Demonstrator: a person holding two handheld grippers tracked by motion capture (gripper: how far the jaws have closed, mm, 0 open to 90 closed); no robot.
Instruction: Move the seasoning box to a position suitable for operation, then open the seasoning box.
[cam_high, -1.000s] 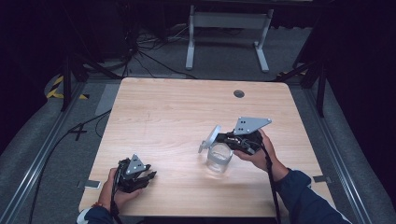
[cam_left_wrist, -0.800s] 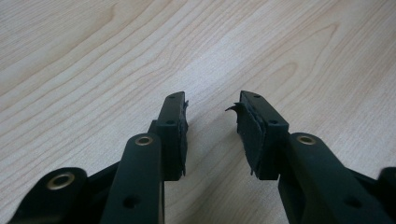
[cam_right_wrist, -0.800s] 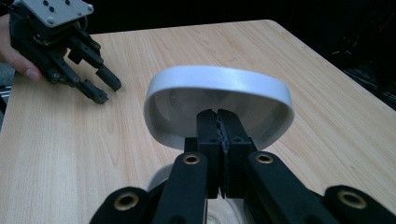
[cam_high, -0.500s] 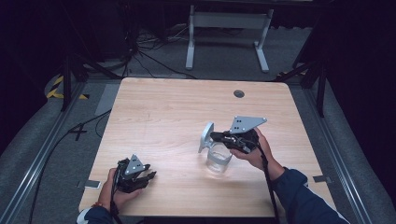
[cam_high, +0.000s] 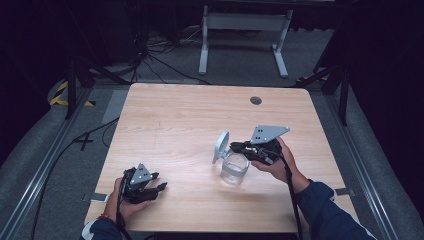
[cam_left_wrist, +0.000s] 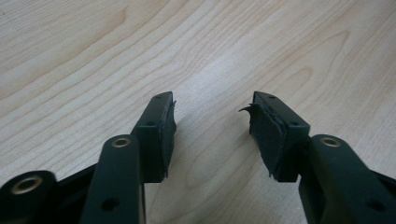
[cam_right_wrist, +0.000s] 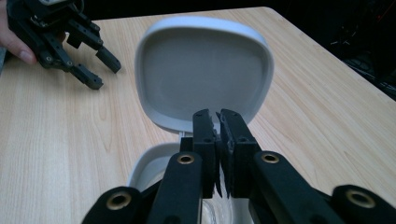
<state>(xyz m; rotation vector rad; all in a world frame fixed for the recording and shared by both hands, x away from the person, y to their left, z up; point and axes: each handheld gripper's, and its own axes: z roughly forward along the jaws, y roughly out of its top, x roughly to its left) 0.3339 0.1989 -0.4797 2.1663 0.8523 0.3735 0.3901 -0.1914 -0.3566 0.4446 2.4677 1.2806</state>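
Observation:
A clear square container (cam_high: 234, 169) stands right of the table's middle, and its white hinged lid (cam_high: 220, 145) is tipped up nearly upright. My right gripper (cam_high: 233, 147) is shut on the lid's near rim. In the right gripper view the jaws (cam_right_wrist: 217, 119) pinch that rim, with the lid's hollow underside (cam_right_wrist: 205, 65) facing me and the container's rim (cam_right_wrist: 144, 168) below. My left gripper (cam_high: 159, 187) rests low near the front left edge. Its jaws (cam_left_wrist: 212, 116) have just been opening and have only bare wood between them.
The wooden table (cam_high: 190, 115) has a round cable hole (cam_high: 256, 100) at the back right. Beyond its far edge stand a white frame (cam_high: 240, 30) and floor cables. My left gripper (cam_right_wrist: 100, 70) also appears far off in the right gripper view.
The lid has swung up from a slant to nearly upright in the right gripper's hold. The left gripper's jaws have spread wider, and that hand has hardly moved.

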